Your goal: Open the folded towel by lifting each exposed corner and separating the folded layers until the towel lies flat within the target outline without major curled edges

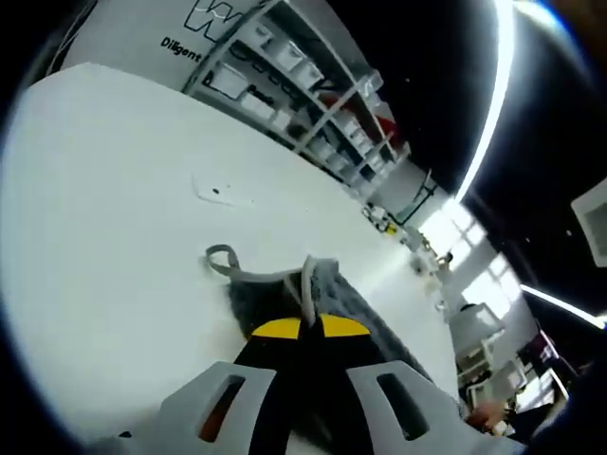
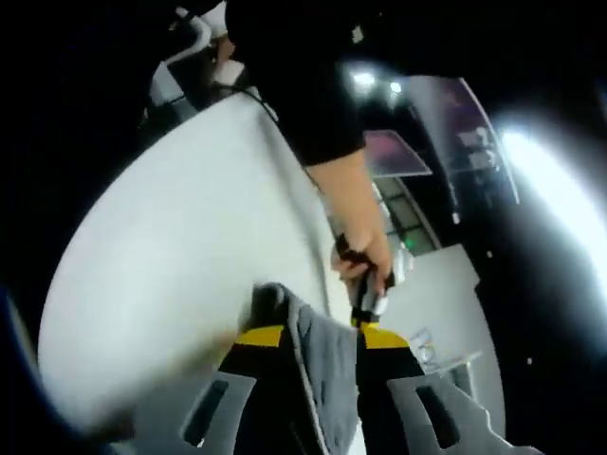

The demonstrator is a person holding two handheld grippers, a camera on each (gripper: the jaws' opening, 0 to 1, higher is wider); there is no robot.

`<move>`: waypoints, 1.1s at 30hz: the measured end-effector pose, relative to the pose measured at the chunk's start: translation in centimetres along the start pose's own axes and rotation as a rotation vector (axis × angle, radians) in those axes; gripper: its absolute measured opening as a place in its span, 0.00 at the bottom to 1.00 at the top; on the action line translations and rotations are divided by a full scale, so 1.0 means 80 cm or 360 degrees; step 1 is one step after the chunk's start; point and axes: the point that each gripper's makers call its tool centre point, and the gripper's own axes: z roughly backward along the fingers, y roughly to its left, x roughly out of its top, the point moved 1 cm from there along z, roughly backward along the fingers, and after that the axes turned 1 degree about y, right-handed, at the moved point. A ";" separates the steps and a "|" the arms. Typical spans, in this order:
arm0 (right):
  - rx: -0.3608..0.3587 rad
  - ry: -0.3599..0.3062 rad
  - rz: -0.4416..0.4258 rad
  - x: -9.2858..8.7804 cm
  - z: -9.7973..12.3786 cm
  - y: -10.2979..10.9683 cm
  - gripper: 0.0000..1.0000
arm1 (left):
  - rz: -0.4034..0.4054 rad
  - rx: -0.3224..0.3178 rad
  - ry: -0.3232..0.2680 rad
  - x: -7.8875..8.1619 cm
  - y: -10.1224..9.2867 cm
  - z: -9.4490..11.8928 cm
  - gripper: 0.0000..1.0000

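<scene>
The grey terry towel (image 1: 285,294) is pinched by both closed hand-held grippers (image 1: 310,327) (image 2: 321,336); layers must next be separated.

Grey towel (image 1: 285,294) on the white table (image 1: 114,209), partly lifted at both ends.

The towel was a dark grey, nubbly cloth with a paler grey bound edge and a small hanging loop (image 1: 220,256) that lay flat on the table at one corner. In the left gripper view it lay bunched and creased, one edge drawn up between the yellow-tipped jaws of the left gripper (image 1: 308,327). In the right gripper view a fold of it (image 2: 322,365) stood up between the jaws of the right gripper (image 2: 322,336), its pale hem running along the raised edge.
</scene>
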 end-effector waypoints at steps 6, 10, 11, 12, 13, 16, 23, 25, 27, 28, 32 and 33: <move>-0.0007 0.0013 -0.0024 -0.002 0.001 -0.006 0.00 | 0.0020 0.0007 -0.0046 0.017 0.000 0.001 0.03; 0.0003 0.0006 -0.0047 -0.001 0.001 -0.006 0.00 | -0.0020 0.0042 -0.0048 0.016 -0.002 -0.003 0.02; -0.0010 0.0011 -0.0066 -0.001 0.003 -0.008 0.00 | -0.0035 0.0056 -0.0042 0.015 -0.002 -0.004 0.02; -0.0021 0.0011 -0.0094 -0.001 0.004 -0.010 0.00 | -0.0049 0.0065 -0.0041 0.015 -0.002 -0.005 0.02; -0.0016 0.0017 -0.0125 -0.002 0.005 -0.011 0.00 | -0.0050 0.0063 -0.0043 0.014 -0.003 -0.004 0.02; -0.0056 0.0022 -0.0161 -0.004 0.008 -0.019 0.00 | -0.0051 0.0064 -0.0036 0.015 -0.006 -0.004 0.02; -0.0150 0.0037 -0.0230 -0.009 0.011 -0.039 0.00 | -0.0018 0.0035 -0.0039 0.014 -0.025 -0.005 0.03; -0.0191 0.0049 -0.0251 -0.013 0.013 -0.047 0.00 | -0.0015 0.0017 -0.0048 0.017 -0.030 -0.007 0.03; -0.0223 0.0062 -0.0261 -0.018 0.016 -0.055 0.00 | -0.0011 -0.0002 -0.0057 0.022 -0.034 -0.008 0.03; -0.0241 0.0082 -0.0267 -0.023 0.019 -0.059 0.00 | -0.0014 -0.0006 -0.0060 0.023 -0.036 -0.008 0.03; -0.0297 0.0128 -0.0271 -0.039 0.028 -0.074 0.00 | -0.0001 -0.0022 -0.0059 0.035 -0.039 -0.010 0.03; -0.0311 0.0135 -0.0269 -0.042 0.030 -0.077 0.00 | 0.0005 -0.0027 -0.0057 0.037 -0.039 -0.011 0.03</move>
